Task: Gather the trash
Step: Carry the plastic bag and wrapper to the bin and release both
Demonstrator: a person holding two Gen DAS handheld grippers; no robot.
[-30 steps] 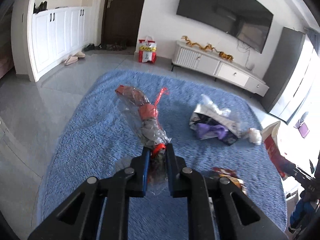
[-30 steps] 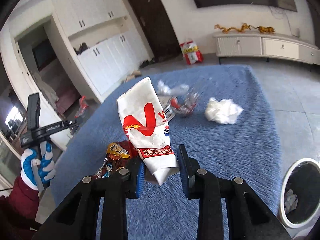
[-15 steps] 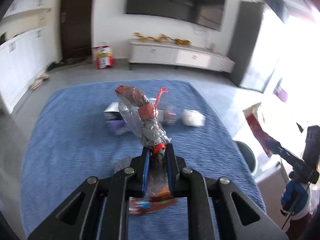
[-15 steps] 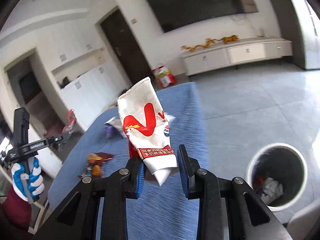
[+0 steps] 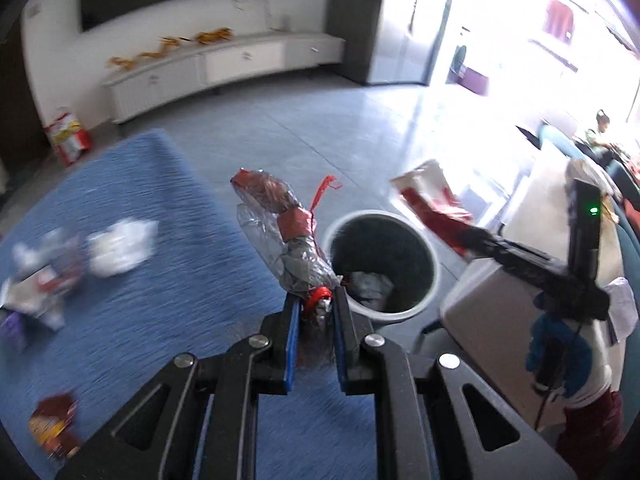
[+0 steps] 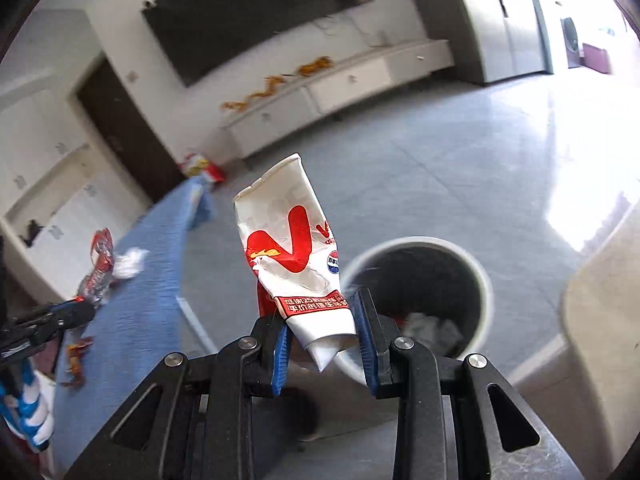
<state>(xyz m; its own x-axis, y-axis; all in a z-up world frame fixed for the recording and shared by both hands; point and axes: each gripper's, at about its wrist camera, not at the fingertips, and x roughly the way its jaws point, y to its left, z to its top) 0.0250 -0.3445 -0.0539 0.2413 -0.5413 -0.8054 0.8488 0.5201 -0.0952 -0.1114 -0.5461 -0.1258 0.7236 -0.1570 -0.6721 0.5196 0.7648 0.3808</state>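
My left gripper [image 5: 316,306] is shut on a crumpled clear plastic wrapper with red bands [image 5: 286,236], held up in front of a round white-rimmed trash bin [image 5: 430,256] that has trash inside. My right gripper [image 6: 322,330] is shut on a flattened white paper cup with a red V [image 6: 290,246], held just left of the same bin [image 6: 486,280]. That cup and the right gripper also show in the left wrist view [image 5: 430,202]. More trash lies on the blue rug: a white paper wad [image 5: 120,246], a snack wrapper [image 5: 54,426].
The blue rug [image 5: 132,320] covers the floor on the left. A beige sofa edge [image 6: 604,328] stands right of the bin. A white TV cabinet [image 5: 224,66] runs along the far wall. A red and yellow bag [image 5: 68,140] sits by the wall.
Both grippers have swung right, away from the rug and toward the trash bin, each keeping its hold. The bin now sits close in front of both.
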